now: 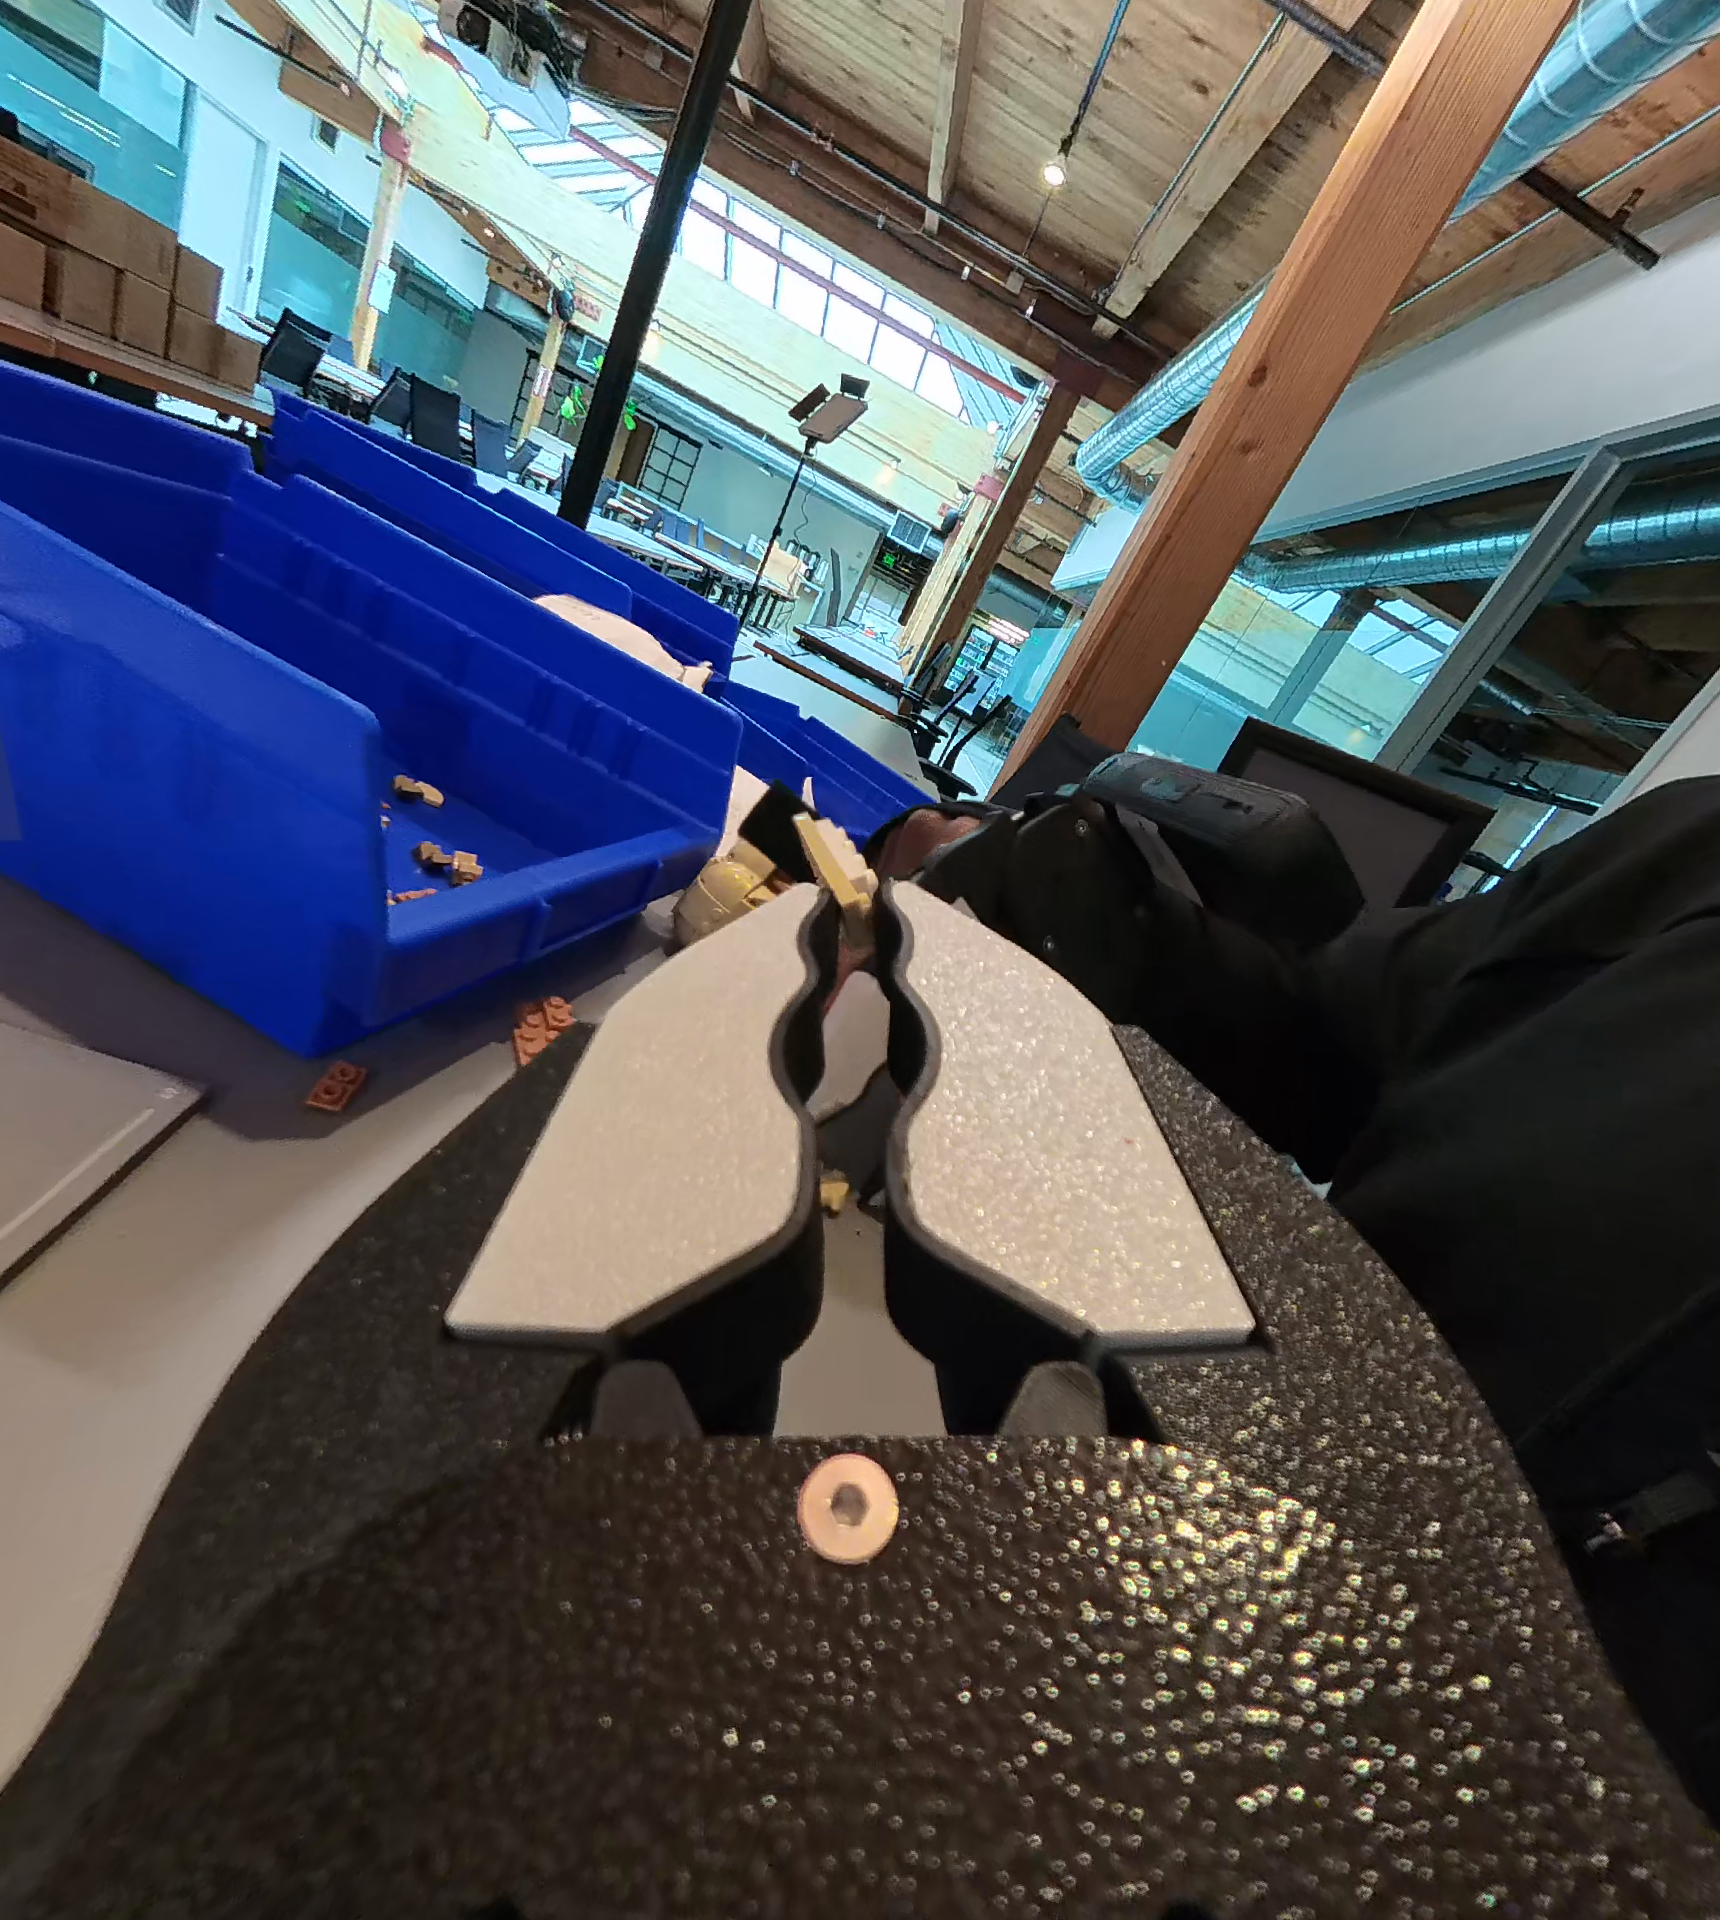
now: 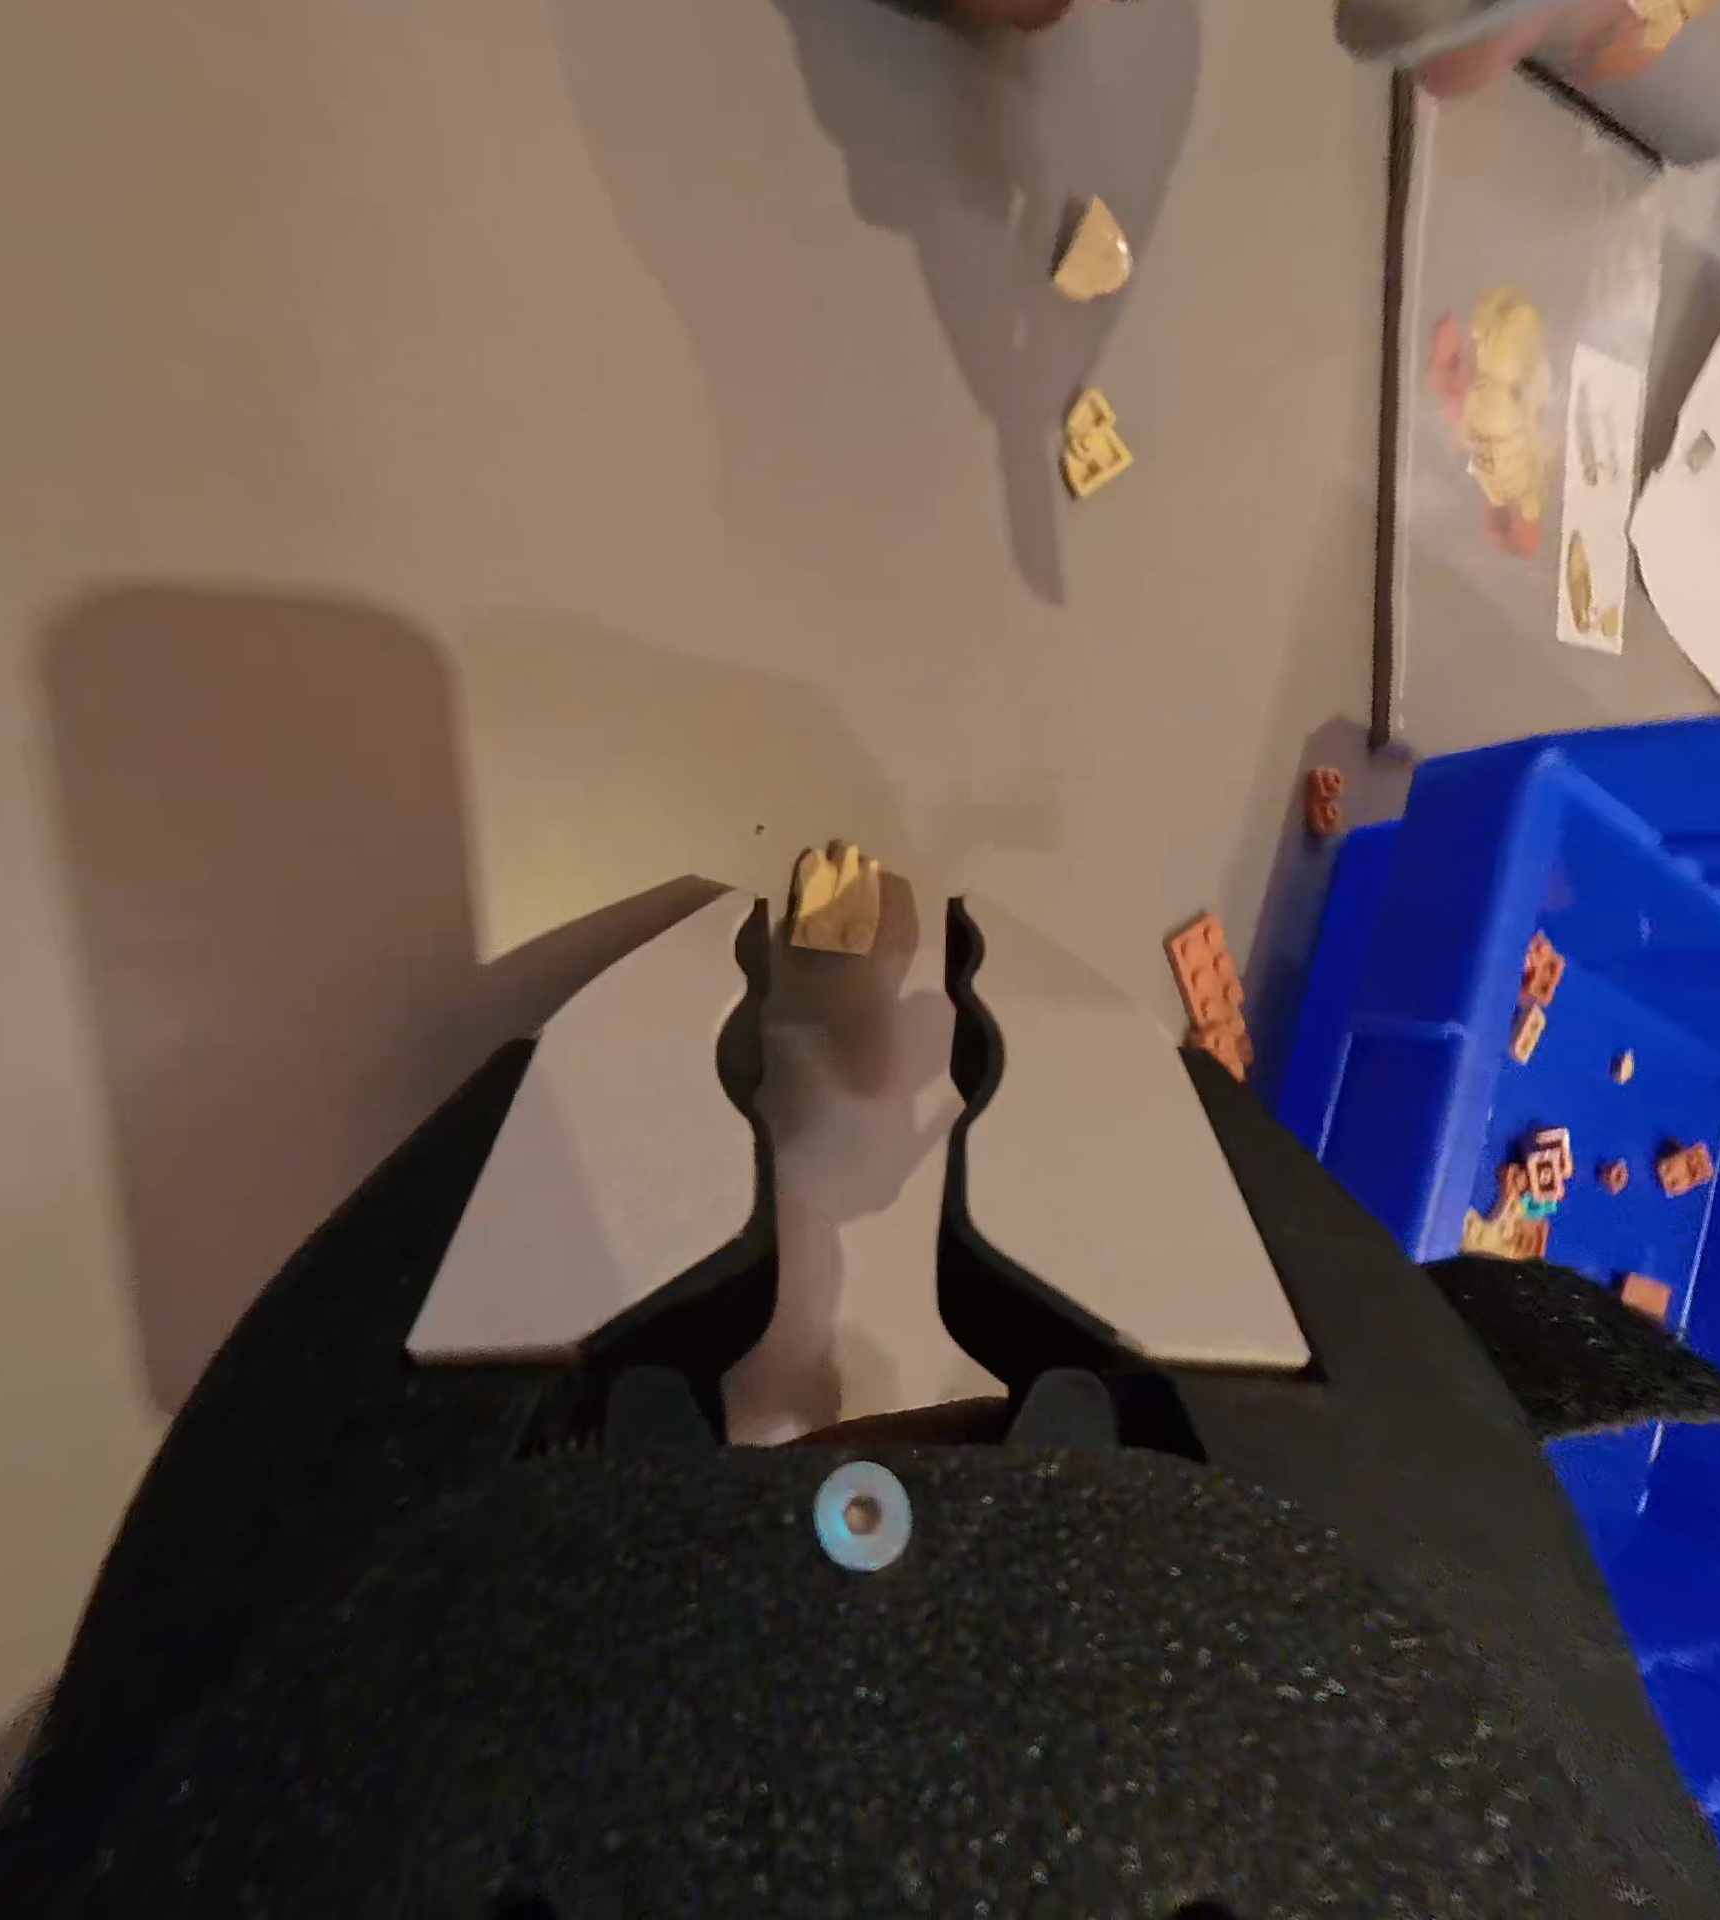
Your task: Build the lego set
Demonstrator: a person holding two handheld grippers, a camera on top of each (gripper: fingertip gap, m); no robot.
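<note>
Tan brick (image 2: 832, 902) sits between the spread right claw (image 2: 851, 914); closing off-centre could flick it; left claw (image 1: 851, 909) pinches a tan piece (image 1: 835, 868).

a large open-plan workshop or office loft: exposed timber ceiling (image 1: 939, 94) and a wooden post (image 1: 1282, 353), silver ventilation ducts (image 1: 1178, 384), far rows of desks and chairs (image 1: 399, 400), stacked cardboard boxes (image 1: 35, 239) far left, a light on a stand (image 1: 830, 410), and blue parts bins (image 1: 212, 748) on the near grey worktop (image 1: 108, 1403).
</note>
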